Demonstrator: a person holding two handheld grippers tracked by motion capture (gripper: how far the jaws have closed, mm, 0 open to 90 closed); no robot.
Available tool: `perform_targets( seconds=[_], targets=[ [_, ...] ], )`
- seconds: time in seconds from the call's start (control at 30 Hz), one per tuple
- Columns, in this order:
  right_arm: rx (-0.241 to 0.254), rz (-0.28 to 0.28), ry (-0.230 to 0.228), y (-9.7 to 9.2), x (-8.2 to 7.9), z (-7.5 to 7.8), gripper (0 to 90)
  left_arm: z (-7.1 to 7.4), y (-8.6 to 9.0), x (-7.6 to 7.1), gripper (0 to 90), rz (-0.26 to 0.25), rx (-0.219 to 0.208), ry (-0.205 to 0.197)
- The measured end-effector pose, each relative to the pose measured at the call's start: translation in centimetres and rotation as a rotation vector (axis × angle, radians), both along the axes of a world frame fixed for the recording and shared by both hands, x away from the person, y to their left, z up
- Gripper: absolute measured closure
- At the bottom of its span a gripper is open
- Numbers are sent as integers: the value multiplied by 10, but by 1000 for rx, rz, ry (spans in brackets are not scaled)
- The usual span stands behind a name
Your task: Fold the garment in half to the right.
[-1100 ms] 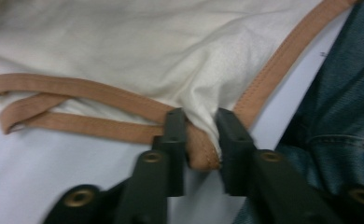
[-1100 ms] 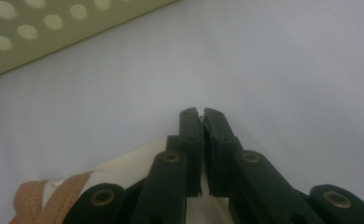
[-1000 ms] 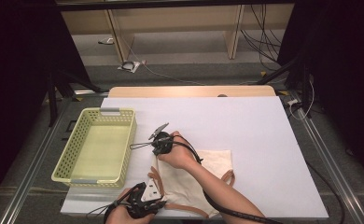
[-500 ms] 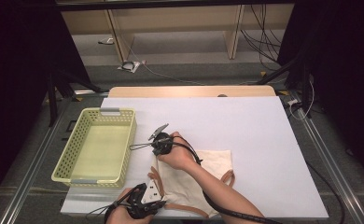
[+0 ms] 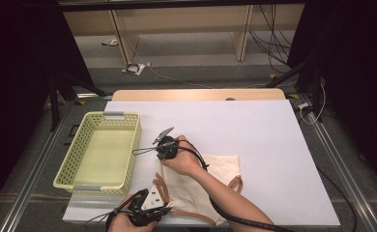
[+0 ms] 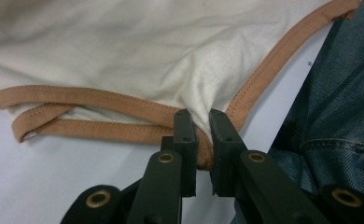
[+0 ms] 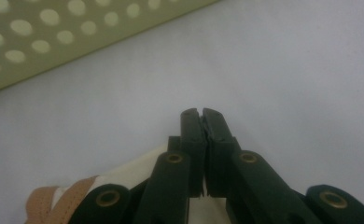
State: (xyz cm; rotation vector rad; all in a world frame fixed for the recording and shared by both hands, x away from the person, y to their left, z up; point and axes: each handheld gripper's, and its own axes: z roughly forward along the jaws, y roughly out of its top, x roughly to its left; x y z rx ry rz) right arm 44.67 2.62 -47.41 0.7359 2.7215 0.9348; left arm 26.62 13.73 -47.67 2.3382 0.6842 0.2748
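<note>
Gripping a cream cloth bag point(image 5: 201, 186) at two points on a white table point(image 5: 273, 135), a person holds a gripper in each hand above the near edge of the work surface. The bag lies flat near the front of the table, just right of a yellow perforated basket point(image 5: 99, 150), its brown straps point(image 6: 101, 100) spread toward the person.

The risk from here is a lost hold — the left gripper point(image 6: 201, 126) pinches only a narrow stretch of brown strap where it meets the cloth, and a sharp pull could drag the strap through the pads or bunch the fabric. A second hazard lies on the far side: the right gripper point(image 7: 202, 122) has its jaws pressed almost together on what appears to be a thin corner of cloth, so uneven lifting between the two hands could let that corner slide out and leave the bag hanging crooked. If the bag is bound for the basket, a trailing strap could also catch on the rim.

Left jaws stand nearly closed, clamped on the strap. Right jaws meet tip to tip, with cream fabric showing at their base — the grip itself is hidden beneath the jaws, over the bag's far left corner.
</note>
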Motion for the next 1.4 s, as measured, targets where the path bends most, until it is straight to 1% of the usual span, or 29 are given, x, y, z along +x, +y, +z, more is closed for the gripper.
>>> perform_targets(
  seconds=[0.07, 0.13, 0.17, 0.4, 0.67, 0.7, 0.73, 0.87, 0.93, 1.0, 1.03, 1.1, 1.2, 1.3, 1.4],
  targets=[
    [1, 10, -20, 0, 0, 3, 889, 1, 2, 0, 828, 5, -10, -2],
    [10, 4, -17, 0, 0, 7, 888, 2, 3, 0, 828, 8, -15, -4],
    [12, 11, -24, 0, 0, 7, 888, 3, 4, 0, 828, 8, -16, -4],
    [19, 0, -13, 0, 0, 8, 888, 6, 8, -1, 827, 7, -36, -14],
    [37, 7, -32, 1, 2, 14, 888, 10, 12, -1, 826, 13, -45, -27],
    [38, 2, -28, 1, 1, 16, 888, 10, 13, -1, 826, 13, -44, -28],
    [40, 10, -38, 2, 2, 16, 888, 11, 14, -1, 826, 13, -45, -28],
    [44, 4, -28, 4, 2, 18, 888, 13, 16, -2, 826, 16, -52, -33],
    [42, 13, -39, 4, 2, 17, 888, 13, 17, -2, 826, 17, -55, -34],
    [45, 15, -40, 5, 3, 17, 888, 14, 18, -2, 826, 14, -55, -34],
    [45, 8, -32, 5, 2, 17, 888, 15, 19, -2, 826, 11, -54, -34],
    [48, 13, -40, 5, 2, 17, 888, 16, 20, -2, 826, 11, -59, -36],
    [56, 1, -30, 5, 2, 19, 888, 17, 22, -2, 826, 10, -62, -37],
    [59, 7, -36, 5, 2, 21, 888, 18, 23, -2, 826, 11, -66, -40],
    [68, 1, -36, 5, 2, 23, 888, 19, 24, -2, 826, 13, -67, -45]
  ],
)
